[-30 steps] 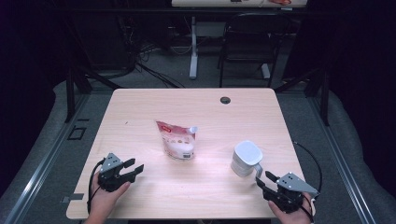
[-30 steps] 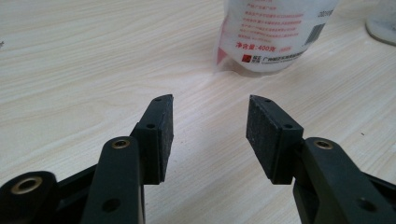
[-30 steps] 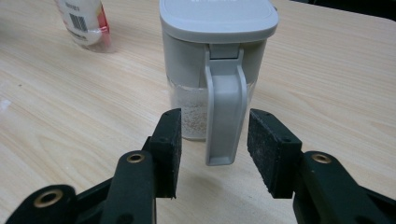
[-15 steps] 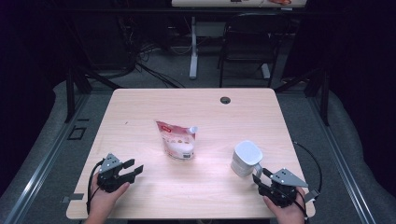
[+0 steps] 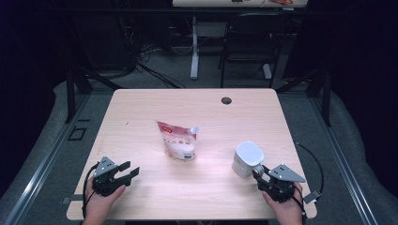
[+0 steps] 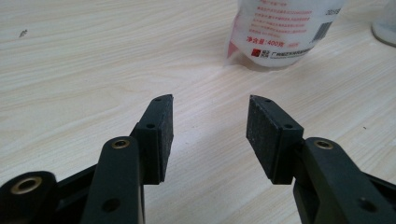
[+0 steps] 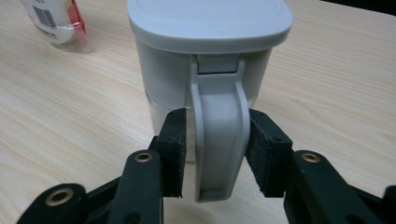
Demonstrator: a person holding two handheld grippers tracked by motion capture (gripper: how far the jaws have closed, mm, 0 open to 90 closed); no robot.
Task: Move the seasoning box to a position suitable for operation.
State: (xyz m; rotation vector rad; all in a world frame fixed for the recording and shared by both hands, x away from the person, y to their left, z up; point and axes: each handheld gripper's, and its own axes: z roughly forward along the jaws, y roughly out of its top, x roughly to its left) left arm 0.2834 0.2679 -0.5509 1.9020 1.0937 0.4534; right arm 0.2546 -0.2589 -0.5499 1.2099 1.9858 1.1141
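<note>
While the right gripper (image 7: 217, 154) closes around the grey jug's (image 7: 205, 60) curved plastic handle (image 7: 219, 135), the left gripper (image 6: 210, 135) gapes empty.

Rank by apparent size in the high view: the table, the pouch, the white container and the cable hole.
1. table
2. pouch and white container: they look much alike, so unranked
3. cable hole
</note>
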